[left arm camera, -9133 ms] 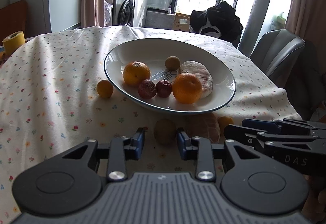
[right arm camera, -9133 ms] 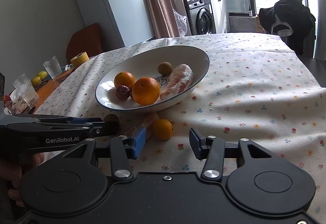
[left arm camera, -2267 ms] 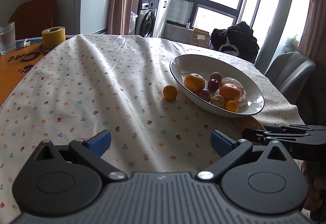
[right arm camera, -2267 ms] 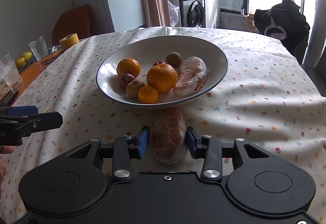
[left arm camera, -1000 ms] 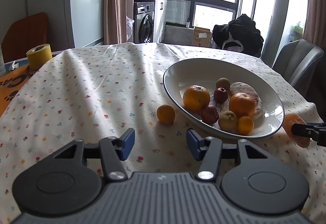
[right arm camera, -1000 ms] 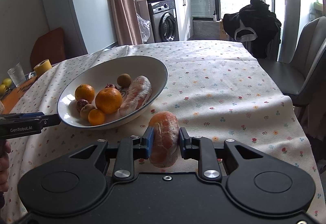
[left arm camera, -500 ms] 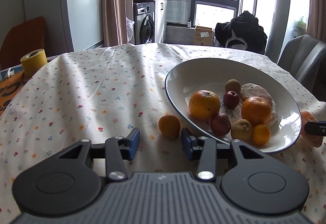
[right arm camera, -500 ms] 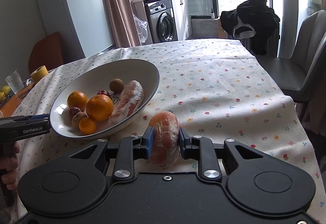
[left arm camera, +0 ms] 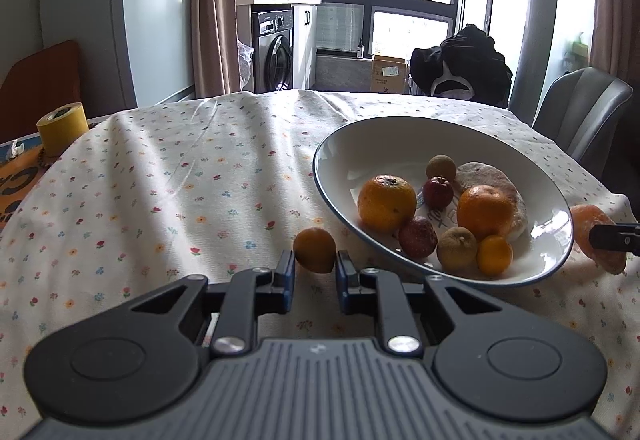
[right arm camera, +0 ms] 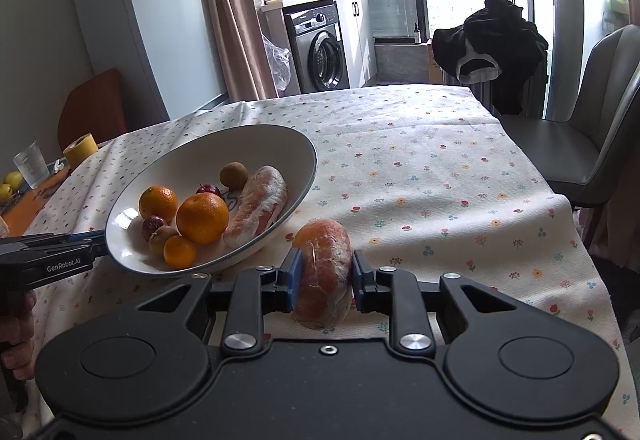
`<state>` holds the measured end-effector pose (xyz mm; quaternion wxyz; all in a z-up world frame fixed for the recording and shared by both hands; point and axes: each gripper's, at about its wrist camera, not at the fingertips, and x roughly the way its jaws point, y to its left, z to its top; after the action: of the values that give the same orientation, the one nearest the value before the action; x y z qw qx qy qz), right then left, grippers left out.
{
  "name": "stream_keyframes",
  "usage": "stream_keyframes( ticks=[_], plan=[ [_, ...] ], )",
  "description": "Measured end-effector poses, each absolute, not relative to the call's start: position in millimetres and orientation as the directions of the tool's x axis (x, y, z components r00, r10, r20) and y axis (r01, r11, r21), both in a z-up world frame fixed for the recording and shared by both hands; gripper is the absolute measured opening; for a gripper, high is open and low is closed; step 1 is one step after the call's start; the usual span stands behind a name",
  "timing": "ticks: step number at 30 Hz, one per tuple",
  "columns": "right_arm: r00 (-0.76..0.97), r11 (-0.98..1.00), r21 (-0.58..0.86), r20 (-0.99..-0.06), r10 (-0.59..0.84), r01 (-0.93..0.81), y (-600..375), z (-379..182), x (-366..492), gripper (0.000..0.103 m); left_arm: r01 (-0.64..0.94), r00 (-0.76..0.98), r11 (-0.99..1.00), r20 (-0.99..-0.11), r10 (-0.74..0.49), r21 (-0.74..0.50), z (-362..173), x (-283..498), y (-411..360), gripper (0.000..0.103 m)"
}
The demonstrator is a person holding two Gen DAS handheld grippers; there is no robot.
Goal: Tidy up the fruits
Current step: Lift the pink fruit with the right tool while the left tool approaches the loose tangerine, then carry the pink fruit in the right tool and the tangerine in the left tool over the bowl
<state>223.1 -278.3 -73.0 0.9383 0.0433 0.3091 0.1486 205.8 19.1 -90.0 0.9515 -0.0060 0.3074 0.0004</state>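
A small orange (left arm camera: pixel 315 248) lies on the flowered tablecloth just left of the white blue-rimmed bowl (left arm camera: pixel 432 131). My left gripper (left arm camera: pixel 315 268) is shut on it, one blue pad against each side. The bowl (right arm camera: pixel 240 147) holds several fruits: two big oranges, a small one, brown and red ones, and a plastic-wrapped piece (right arm camera: pixel 258 205). My right gripper (right arm camera: pixel 323 268) is shut on a second wrapped orange piece (right arm camera: pixel 324 272), held just right of the bowl. That piece (left arm camera: pixel 591 220) shows at the right edge of the left wrist view.
A yellow tape roll (left arm camera: pixel 63 123) stands at the table's far left, with a glass (right arm camera: pixel 30 169) and lemons (right arm camera: pixel 9 181) beyond it. A grey chair (right arm camera: pixel 600 127) stands at the right edge. Black clothing (left arm camera: pixel 460 67) hangs over a far chair.
My left gripper has moved forward and narrowed its fingers onto the small orange. My right gripper still holds the wrapped piece and has drifted slightly to the right of the bowl.
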Motion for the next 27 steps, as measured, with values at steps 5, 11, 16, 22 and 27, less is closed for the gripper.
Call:
stream_keyframes(
  ticks=[5,11,16,22,27],
  plan=[
    [0.779,0.952,0.171,-0.547,0.308,-0.256,-279,-65,216,0.024,-0.023,0.823,1.000,-0.568,0.010,-0.014,-79,197,22,0.019],
    [0.795,0.949,0.169,-0.517,0.317,-0.268,-278,-53,211,0.024,-0.038,0.836,0.999,-0.549,0.021,-0.020,-67,189,26,0.019],
    [0.800,0.943,0.167,-0.501,0.332,-0.287,-273,-45,212,0.024,-0.037,0.849,0.999,-0.527,0.018,-0.025,-55,185,27,0.019],
    [0.796,0.936,0.162,-0.493,0.351,-0.312,-263,-38,218,0.024,-0.021,0.856,0.999,-0.517,-0.001,-0.036,-46,193,22,0.019],
    [0.791,0.928,0.161,-0.487,0.370,-0.335,-253,-33,227,0.024,-0.010,0.859,0.999,-0.511,-0.018,-0.053,-39,203,18,0.019]
  ],
)
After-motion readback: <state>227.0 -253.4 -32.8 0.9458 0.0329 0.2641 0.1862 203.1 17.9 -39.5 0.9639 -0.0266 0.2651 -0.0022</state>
